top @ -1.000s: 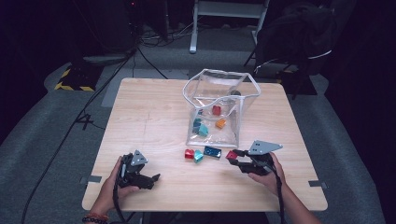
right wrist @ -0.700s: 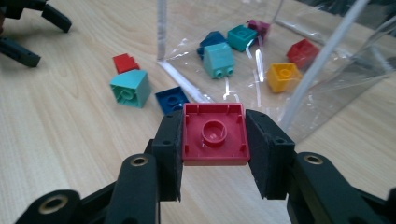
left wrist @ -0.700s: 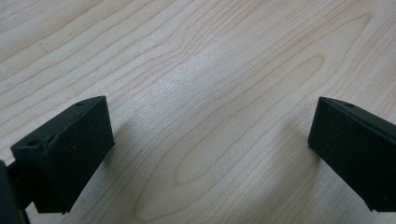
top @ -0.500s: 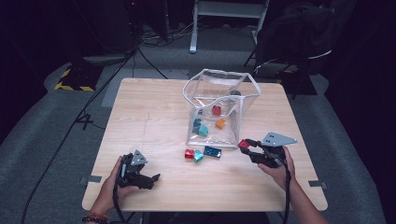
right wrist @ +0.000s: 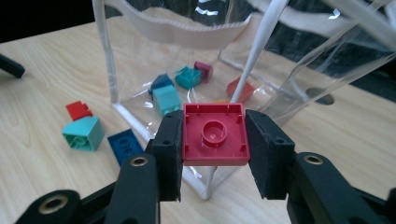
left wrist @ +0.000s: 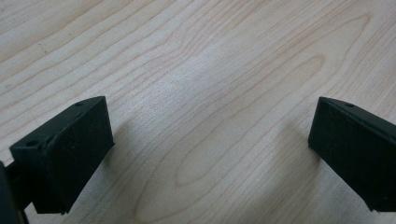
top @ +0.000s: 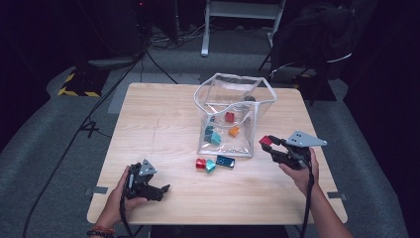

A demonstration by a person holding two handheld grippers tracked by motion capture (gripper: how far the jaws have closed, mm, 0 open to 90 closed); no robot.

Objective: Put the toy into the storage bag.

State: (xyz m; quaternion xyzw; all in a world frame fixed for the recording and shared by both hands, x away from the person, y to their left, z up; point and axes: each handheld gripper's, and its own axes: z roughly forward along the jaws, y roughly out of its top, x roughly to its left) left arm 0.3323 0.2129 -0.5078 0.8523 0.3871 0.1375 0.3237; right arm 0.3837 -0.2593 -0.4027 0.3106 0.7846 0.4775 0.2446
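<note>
floor: grey carpet (top: 44, 148); table: light wood (top: 158, 124); surroundings: dark; black cables (top: 163, 37)

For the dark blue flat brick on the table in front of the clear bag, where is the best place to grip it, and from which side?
Probably from straight above: the dark blue flat brick lies low on the table, so grip its two long side faces. A teal brick sits close at one short end; the long sides look free.
</note>
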